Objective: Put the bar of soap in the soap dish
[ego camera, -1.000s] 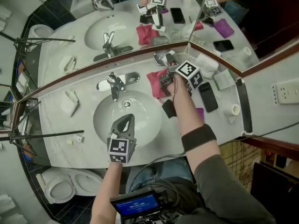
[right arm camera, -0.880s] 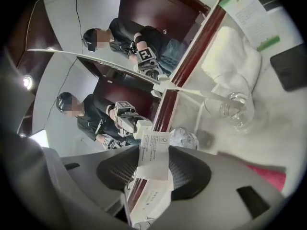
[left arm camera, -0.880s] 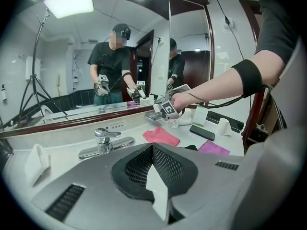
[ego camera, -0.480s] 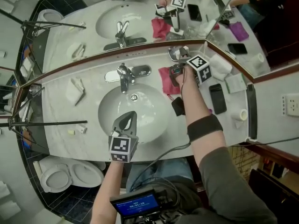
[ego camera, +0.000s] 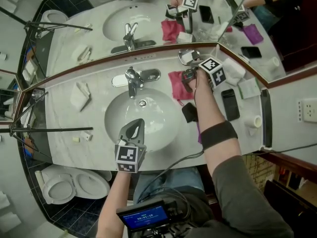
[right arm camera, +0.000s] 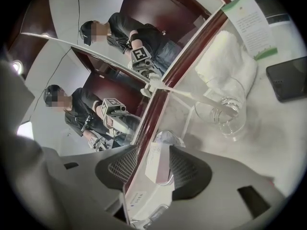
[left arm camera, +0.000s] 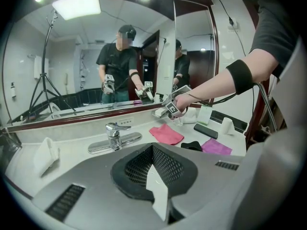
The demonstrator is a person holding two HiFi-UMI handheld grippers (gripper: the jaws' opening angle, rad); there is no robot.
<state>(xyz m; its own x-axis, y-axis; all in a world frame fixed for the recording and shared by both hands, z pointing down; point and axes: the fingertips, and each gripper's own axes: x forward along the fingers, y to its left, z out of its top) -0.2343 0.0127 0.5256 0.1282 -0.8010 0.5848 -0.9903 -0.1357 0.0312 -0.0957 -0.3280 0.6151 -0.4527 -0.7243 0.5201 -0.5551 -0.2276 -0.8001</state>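
Right hand-held gripper (ego camera: 189, 66) just widened around soap bar (right arm camera: 157, 163), dish (ego camera: 183, 56) half hidden, left hand-held gripper (ego camera: 133, 128) closed.

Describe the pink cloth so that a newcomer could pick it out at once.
Find the sink in the white counter. Just right of its faucet, near the mirror, lies the pink cloth. It is the only pink thing on the counter; the other cloth, nearer the front edge, is purple.

No text is legible. The blue screen (ego camera: 143, 216) shows digits too small to read. Print on the bar of soap (right arm camera: 157, 163) is blurred.
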